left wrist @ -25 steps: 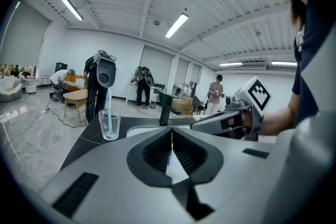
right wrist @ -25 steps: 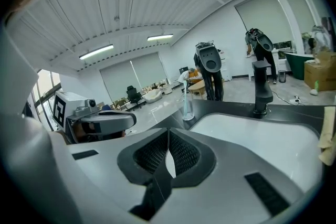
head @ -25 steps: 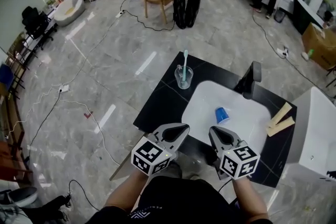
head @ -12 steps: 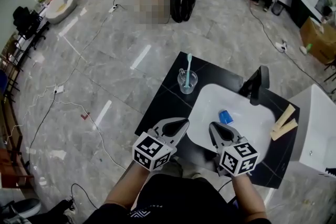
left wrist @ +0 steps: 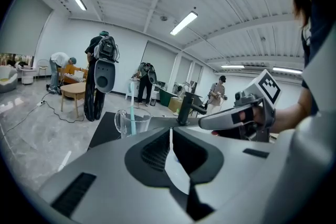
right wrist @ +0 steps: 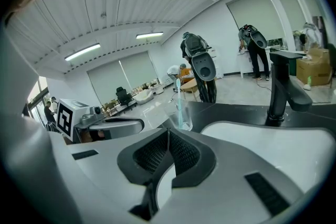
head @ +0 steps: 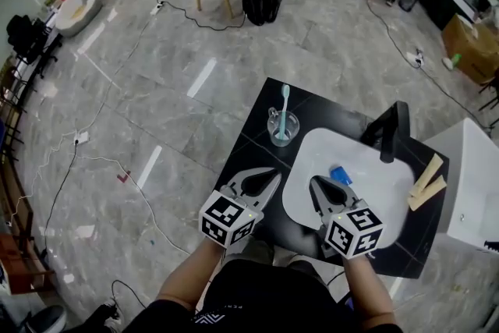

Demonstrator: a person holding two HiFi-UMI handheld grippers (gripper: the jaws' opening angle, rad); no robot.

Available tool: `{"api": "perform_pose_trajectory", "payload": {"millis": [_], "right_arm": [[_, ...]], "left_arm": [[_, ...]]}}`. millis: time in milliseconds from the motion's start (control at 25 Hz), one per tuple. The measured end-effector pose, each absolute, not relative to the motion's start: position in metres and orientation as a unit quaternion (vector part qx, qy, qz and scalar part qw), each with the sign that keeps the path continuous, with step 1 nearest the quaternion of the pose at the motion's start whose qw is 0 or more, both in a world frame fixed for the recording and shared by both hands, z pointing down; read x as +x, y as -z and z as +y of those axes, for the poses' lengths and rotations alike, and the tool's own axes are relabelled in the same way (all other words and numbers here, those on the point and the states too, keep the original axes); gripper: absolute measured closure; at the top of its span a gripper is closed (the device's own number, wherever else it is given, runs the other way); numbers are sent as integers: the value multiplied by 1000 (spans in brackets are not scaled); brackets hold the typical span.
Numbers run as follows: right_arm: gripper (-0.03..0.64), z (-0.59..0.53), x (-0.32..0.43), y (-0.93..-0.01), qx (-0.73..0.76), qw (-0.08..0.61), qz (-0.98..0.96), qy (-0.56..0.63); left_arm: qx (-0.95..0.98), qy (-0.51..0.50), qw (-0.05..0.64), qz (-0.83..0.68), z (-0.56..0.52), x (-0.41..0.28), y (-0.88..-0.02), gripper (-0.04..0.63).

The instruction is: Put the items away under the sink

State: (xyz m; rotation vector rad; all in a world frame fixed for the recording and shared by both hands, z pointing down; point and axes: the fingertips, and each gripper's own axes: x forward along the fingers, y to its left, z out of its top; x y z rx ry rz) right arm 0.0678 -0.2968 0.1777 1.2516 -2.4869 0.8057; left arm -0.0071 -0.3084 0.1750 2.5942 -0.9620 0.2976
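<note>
While both pairs of jaws are pressed together with nothing between them, the left gripper (head: 269, 178) hangs just left of the sink (head: 312, 148) and the right gripper (head: 318, 185) hangs over its near rim.

Counted: two grippers, one sink, one faucet (head: 394, 130), one glass cup (head: 282, 126) holding one toothbrush (head: 284, 109), one blue cup (head: 341, 172) and two wooden slats (head: 427, 182).

The blue cup lies inside the sink, by the right gripper's tip. The glass cup stands just beyond the sink's far left corner, the faucet behind its far rim, and the slats just right of it.

A second ago both grippers were short of the sink, with open white between the right tip and the blue cup. Now that gap is gone in the head view. The jaws have stayed shut.

The sink is smooth, white and a rounded rectangle, set in a glossy black countertop (head: 249, 144) crossed by thin pale lines. The faucet is matte black and angular. The glass cup is clear, the toothbrush pale teal and upright. The slats are pale, flat and slant-cut.
</note>
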Motion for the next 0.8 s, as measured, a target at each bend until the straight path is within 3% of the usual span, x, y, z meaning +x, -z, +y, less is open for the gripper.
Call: {"api": "perform_pose_trajectory", "payload": {"millis": [280,400,800], "right_arm": [[580,-320,60,-184,444,112,-843,-283],[580,-327,61,-187,455,113,-836,-284],[578,-341,55,-200,458,123,-831,-291]], "left_arm": [[917,-102,183,-340,-335,-16,-190,581],[919,-104,190,-331,-344,-15,-197,483],[914,-113,189,-340,-373,-17,-219,431]]}}
